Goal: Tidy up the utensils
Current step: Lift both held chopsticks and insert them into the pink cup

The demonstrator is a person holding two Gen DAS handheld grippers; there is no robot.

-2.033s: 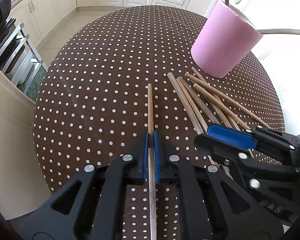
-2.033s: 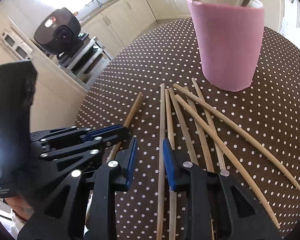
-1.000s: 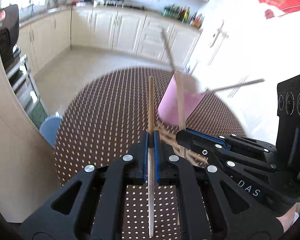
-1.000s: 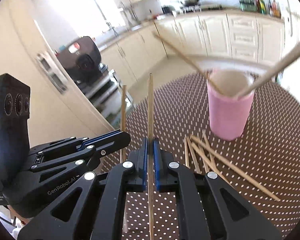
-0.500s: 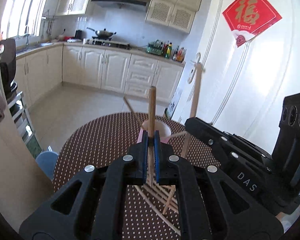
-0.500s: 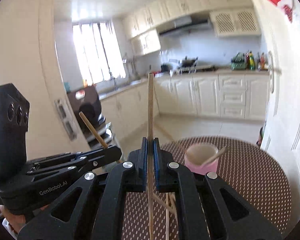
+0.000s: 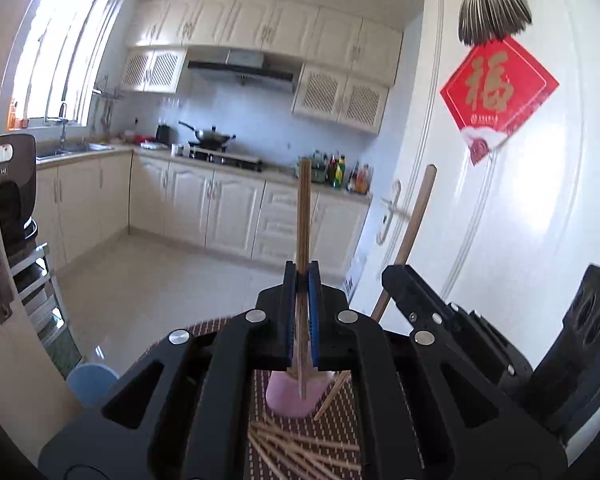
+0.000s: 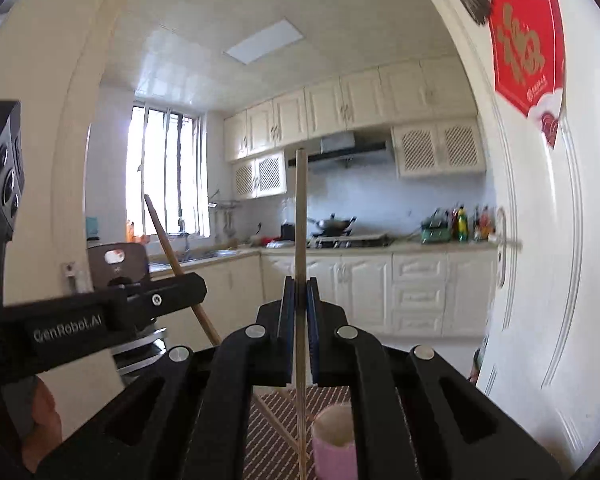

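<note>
Lifting clear of the table, both handheld grippers now carry one thin wooden chopstick each, where two seconds ago they were low over the brown, white-dotted tablecloth (image 7: 342, 416) with the sticks still flat on it. The left gripper (image 7: 301, 312) has its blue-padded jaws pressed together on a darker brown chopstick (image 7: 303, 216), which stands nearly upright in front of the camera. The right gripper (image 8: 298, 332) pinches a paler chopstick (image 8: 300, 216) the same way. Both cameras, which a second ago looked down at the cloth, now face the cream kitchen cabinets, so the wrists have tipped up to about level.

For the task, this reads as pick-up done and carry begun: the sticks look ready to go into the pink cylindrical holder (image 7: 294, 394), which stands on the cloth below and ahead of both grippers.

Counted: two grippers, two held chopsticks, one pink holder. At least one stick already leans inside the holder, seen in the left view. A loose pile of chopsticks (image 7: 300, 450) still lies on the cloth just in front of the holder; roughly six or seven, but they overlap and are partly hidden, so I cannot fix the number.
</note>
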